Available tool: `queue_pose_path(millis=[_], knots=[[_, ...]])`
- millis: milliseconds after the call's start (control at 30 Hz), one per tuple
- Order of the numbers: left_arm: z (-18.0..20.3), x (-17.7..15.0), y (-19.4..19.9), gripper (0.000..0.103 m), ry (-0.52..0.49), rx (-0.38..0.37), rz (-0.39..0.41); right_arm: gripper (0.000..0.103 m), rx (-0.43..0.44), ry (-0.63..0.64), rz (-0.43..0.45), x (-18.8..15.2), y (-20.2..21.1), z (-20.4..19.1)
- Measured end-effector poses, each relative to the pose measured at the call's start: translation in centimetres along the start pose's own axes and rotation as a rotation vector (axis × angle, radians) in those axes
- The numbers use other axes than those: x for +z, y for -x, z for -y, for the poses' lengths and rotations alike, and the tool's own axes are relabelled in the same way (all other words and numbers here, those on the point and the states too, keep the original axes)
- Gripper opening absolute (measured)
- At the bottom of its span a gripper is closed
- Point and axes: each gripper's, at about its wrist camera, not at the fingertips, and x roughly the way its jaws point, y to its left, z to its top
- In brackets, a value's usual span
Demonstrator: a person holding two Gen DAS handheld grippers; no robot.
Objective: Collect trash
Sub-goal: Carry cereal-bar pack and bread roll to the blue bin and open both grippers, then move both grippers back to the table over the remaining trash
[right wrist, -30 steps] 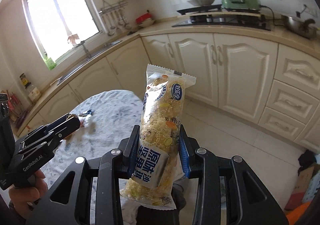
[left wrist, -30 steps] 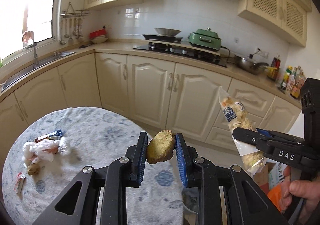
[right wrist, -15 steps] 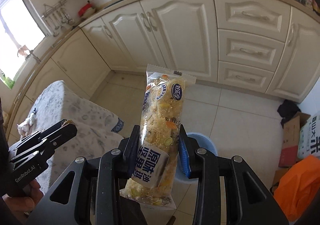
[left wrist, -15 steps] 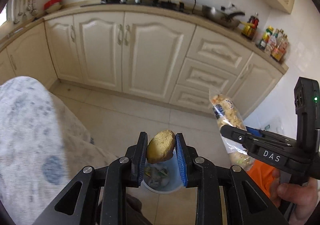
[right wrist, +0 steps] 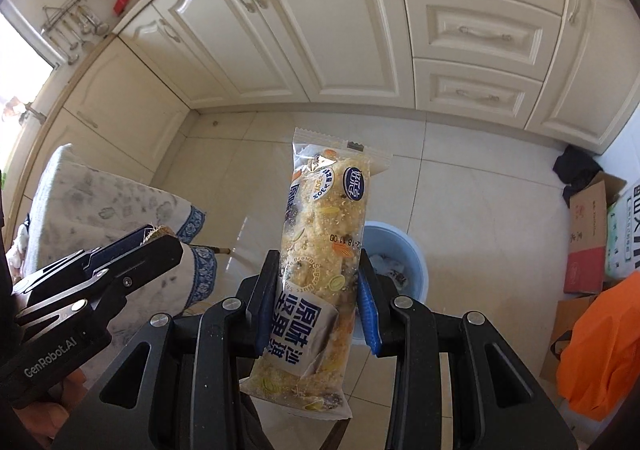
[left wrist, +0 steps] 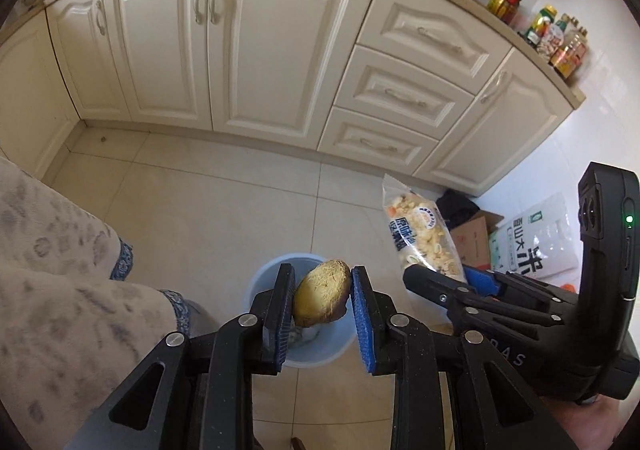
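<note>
Daylight fills the kitchen, bright and even, pouring from the window [right wrist: 16, 62] far up and left of the right-hand fingers, where it blows out to plain white. The floor tiles [right wrist: 248, 218] just beyond those fingers carry a soft glare. The cabinet doors [left wrist: 280, 42] bow strongly (fisheye bending), and both views darken to black at the corners. Close to the fingers everything stays sharp, and shadows under the black frames are faint.
</note>
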Motion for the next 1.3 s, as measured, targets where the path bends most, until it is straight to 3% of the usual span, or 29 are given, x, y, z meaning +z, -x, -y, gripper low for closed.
queue_pose_path(millis=[67,133,167,200,367,467,633,900,1133,1300], knots=[[-0.2,0.8,-1.5,0.026,0.006,0.003,-0.022,0.038,-0.004,-0.007,-0.017,0.1,-1.0,0.5],[-0.3,1.5,-2.9,0.040,0.010,0.006,-0.056,0.039,-0.019,-0.026,-0.032,0.1,-1.9,1.2],[-0.3,1.8,-3.5,0.059,0.006,0.033,-0.068,0.044,-0.022,-0.034,-0.043,0.1,-2.3,1.5],[-0.2,2.0,-3.6,0.070,-0.001,0.056,-0.065,0.050,-0.027,-0.045,-0.054,0.1,-2.5,1.8],[0.3,3.2,-4.2,0.084,-0.003,0.094,-0.039,0.073,-0.054,-0.074,-0.040,-0.2,-2.0,2.6],[1.0,3.5,-3.7,0.097,-0.014,0.134,-0.016,0.087,-0.070,-0.094,-0.027,-0.4,-1.3,2.8],[3.0,2.7,-1.5,0.101,-0.023,0.165,0.052,0.102,-0.082,-0.103,-0.003,-0.4,0.2,2.2],[3.7,-0.9,6.0,0.102,-0.011,0.168,0.197,0.103,-0.062,-0.105,0.065,-0.2,4.2,-0.1],[0.1,-7.9,17.0,0.102,0.032,0.183,0.324,0.103,-0.019,-0.036,0.139,0.3,8.3,-4.9],[-2.8,-13.4,25.0,0.102,0.076,0.215,0.423,0.103,0.039,0.056,0.196,0.5,11.2,-10.4]])
